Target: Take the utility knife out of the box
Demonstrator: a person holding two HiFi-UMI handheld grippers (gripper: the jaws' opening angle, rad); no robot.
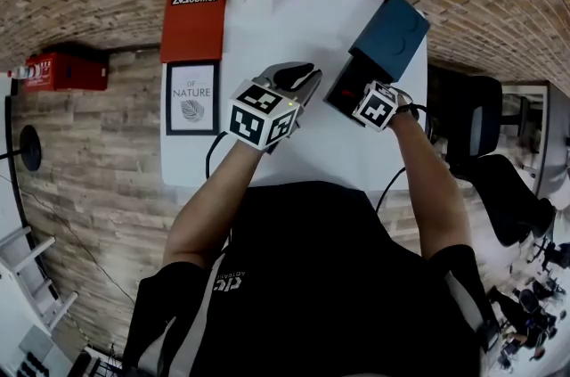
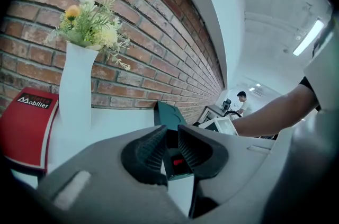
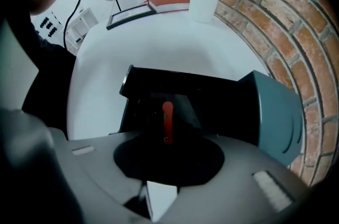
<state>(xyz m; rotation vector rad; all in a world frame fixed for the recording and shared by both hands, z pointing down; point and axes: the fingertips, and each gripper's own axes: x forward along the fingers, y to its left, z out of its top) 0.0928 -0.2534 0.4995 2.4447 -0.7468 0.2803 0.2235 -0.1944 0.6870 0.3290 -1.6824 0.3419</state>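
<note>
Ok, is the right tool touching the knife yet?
Cannot tell. In the right gripper view the red knife lies in the black box right at the right tool, whose dark tips blend into it; no clear gap or contact.

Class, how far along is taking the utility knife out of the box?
Done: black inner tray slid out of the teal box sleeve. In hand: right gripper points down at the red utility knife in that tray; grip unclear. Remaining: lifting the knife out.
</note>
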